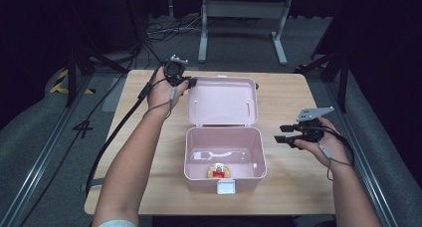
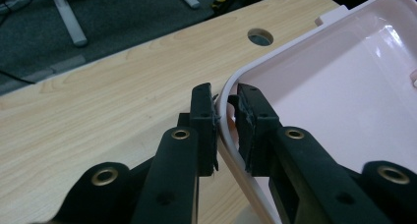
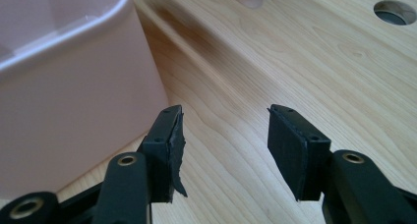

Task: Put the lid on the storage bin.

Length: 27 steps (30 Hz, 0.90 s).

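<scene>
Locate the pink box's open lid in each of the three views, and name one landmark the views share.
High view: lid lies open at centre, behind the box, left gripper on its rim.
Left gripper view: lid rim between the jaws, right half.
Right gripper view: cannot tell; pink box wall at left.
Shared landmark: wooden table.

Your tabletop (image 1: 139, 137) is pale wood with a round hole (image 2: 260, 36) near its far edge. A pink box (image 1: 224, 174) sits on it, open, near the front edge and about midway across. Its lid (image 1: 223, 102) lies back on the wood just behind the box, inside facing up. To either side of the box the wood is bare.
</scene>
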{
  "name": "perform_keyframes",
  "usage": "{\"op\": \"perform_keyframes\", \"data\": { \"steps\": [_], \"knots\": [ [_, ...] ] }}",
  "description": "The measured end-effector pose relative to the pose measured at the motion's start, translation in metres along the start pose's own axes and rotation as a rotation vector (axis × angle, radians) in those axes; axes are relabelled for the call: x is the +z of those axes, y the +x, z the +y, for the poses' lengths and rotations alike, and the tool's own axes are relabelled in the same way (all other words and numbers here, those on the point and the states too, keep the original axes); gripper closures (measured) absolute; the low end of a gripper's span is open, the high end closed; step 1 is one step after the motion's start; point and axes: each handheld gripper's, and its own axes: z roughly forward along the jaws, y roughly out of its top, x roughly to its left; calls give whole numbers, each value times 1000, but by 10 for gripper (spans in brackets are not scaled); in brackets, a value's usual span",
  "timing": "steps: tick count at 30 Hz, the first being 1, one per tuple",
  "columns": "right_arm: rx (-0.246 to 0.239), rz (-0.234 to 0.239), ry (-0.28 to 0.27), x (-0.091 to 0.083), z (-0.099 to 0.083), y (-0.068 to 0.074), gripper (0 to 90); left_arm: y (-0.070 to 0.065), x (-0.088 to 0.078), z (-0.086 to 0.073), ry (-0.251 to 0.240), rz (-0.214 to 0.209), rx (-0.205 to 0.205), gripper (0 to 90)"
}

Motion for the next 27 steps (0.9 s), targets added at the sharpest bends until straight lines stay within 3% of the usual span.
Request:
{"op": "perform_keyframes", "data": {
  "steps": [7,27],
  "knots": [
    [0,3,-7,0,1,0,490,-4,-12,2,-38,-3,-1,786],
    [-27,7,-38,-8,12,11,506,-24,-54,4,-156,-6,60,773]
  ]
}}
